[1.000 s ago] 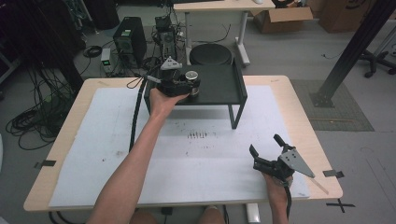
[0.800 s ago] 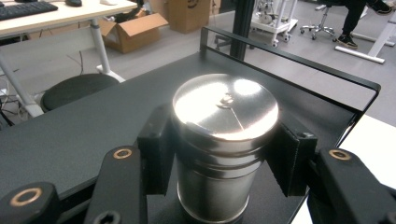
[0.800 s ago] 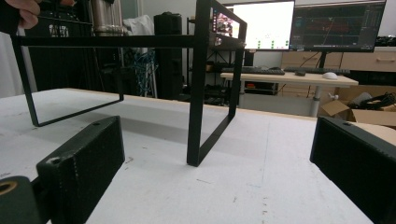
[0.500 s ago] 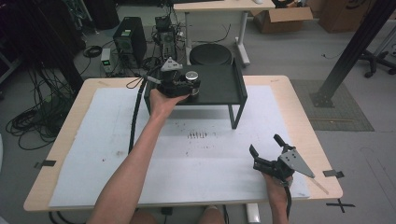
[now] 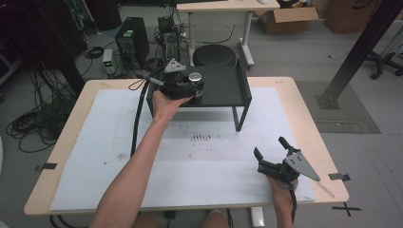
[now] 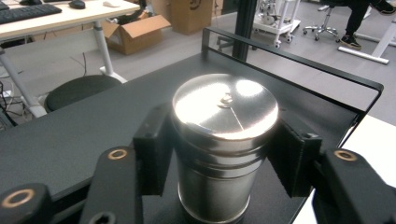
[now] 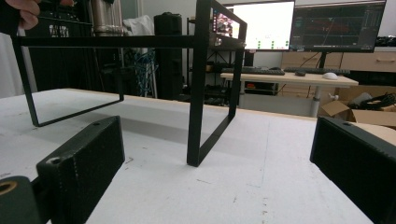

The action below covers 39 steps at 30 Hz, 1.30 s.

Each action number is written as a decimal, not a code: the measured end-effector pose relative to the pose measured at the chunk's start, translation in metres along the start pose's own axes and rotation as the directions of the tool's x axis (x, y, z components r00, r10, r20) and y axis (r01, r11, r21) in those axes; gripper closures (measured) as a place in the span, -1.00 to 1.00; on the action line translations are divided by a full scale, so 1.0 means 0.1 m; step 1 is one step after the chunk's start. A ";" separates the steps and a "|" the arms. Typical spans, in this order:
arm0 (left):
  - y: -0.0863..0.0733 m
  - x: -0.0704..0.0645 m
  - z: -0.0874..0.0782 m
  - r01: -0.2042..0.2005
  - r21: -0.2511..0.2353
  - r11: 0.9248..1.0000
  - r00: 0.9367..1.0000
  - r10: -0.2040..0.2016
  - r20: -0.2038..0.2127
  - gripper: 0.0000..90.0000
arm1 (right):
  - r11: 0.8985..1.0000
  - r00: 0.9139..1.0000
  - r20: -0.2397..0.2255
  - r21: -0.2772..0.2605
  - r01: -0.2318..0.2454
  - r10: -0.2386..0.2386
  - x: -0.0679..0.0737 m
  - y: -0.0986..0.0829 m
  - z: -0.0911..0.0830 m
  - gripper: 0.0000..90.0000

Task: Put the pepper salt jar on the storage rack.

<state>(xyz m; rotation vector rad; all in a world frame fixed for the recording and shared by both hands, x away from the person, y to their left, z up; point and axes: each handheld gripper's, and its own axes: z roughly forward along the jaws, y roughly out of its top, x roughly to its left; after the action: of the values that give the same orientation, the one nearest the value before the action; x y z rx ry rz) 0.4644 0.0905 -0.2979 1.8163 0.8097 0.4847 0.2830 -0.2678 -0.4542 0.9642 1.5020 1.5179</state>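
Observation:
A shiny metal tin (image 5: 195,77) with a flat lid stands upright on the black raised shelf (image 5: 223,88) at the table's far middle. My left gripper (image 5: 194,89) is shut on the tin; in the left gripper view its black pads (image 6: 154,149) press both sides of the tin (image 6: 224,135), whose base rests on the shelf top (image 6: 70,135). My right gripper (image 5: 269,146) hovers low over the white mat near the front right, open and empty. The right gripper view looks between its spread jaws at the shelf's legs (image 7: 201,84), with the tin (image 7: 105,18) above at the left.
A white mat (image 5: 199,161) covers the wooden table (image 5: 304,118). Small dark marks (image 5: 202,138) sit on the mat in front of the shelf. The shelf has a raised rail (image 6: 289,56) along its back and side. A round stool (image 5: 214,56) and computer gear stand behind the table.

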 end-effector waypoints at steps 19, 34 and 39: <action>-0.03 0.00 -0.03 0.028 -0.002 1.000 0.999 -0.028 -0.035 -0.93 | 1.000 1.000 0.001 0.000 0.000 0.000 0.00 0.00 0.00 -0.94; -0.02 -0.06 -0.21 -0.014 -0.025 1.000 1.000 0.013 -0.026 -0.99 | 1.000 1.000 0.001 -0.001 0.002 -0.002 0.00 0.00 0.00 -0.94; 0.02 -0.07 -0.38 -0.037 -0.041 0.998 0.999 0.036 -0.028 -0.99 | 1.000 1.000 0.000 -0.001 0.001 -0.001 0.00 0.00 0.00 -0.94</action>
<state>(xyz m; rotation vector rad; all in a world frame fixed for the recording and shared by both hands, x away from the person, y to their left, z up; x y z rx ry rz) 0.4353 0.1097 -0.2817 1.7922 0.7810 0.5466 0.2830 -0.2674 -0.4542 0.9633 1.5013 1.5178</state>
